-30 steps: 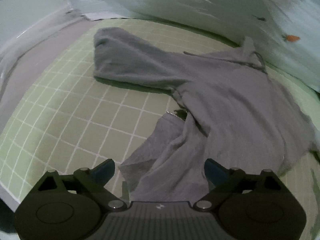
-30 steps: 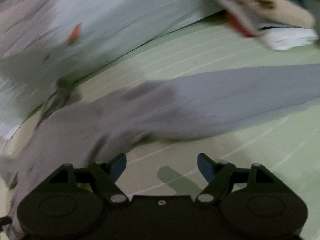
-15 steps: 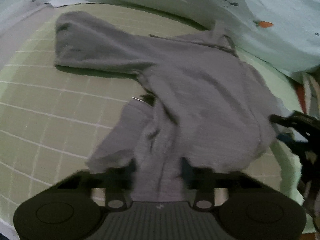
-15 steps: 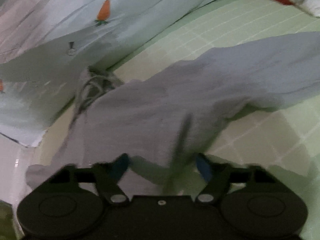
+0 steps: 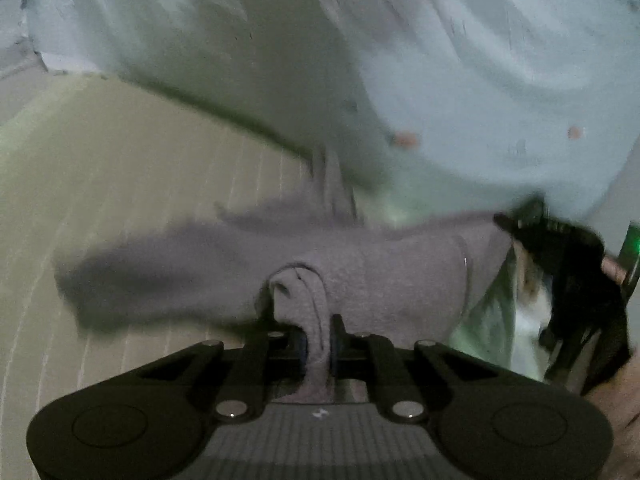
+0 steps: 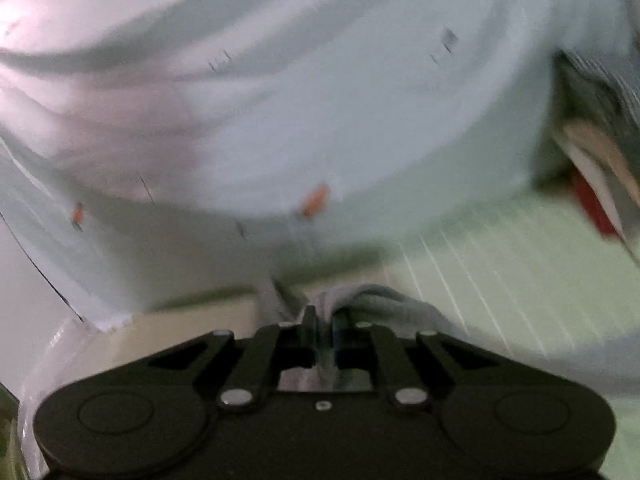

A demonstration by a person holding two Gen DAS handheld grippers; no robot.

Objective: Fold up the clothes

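Note:
A grey long-sleeved garment [image 5: 360,264] hangs stretched and lifted above the green checked bed sheet [image 5: 120,184]. My left gripper [image 5: 320,344] is shut on a bunched fold of its edge. My right gripper [image 6: 322,336] is shut on another part of the grey garment [image 6: 384,300], which trails off to the right. The right gripper also shows in the left wrist view [image 5: 568,280], at the far right end of the held cloth. Both views are motion-blurred.
A pale blue blanket with small orange carrot prints [image 6: 320,120] is heaped along the back of the bed; it also shows in the left wrist view [image 5: 480,80]. A pile of other clothes, red and white [image 6: 592,168], lies at the right.
Both grippers went from open to shut on the garment's lower edge. They have lifted it off the sheet, and both views now tilt up toward the blue blanket.

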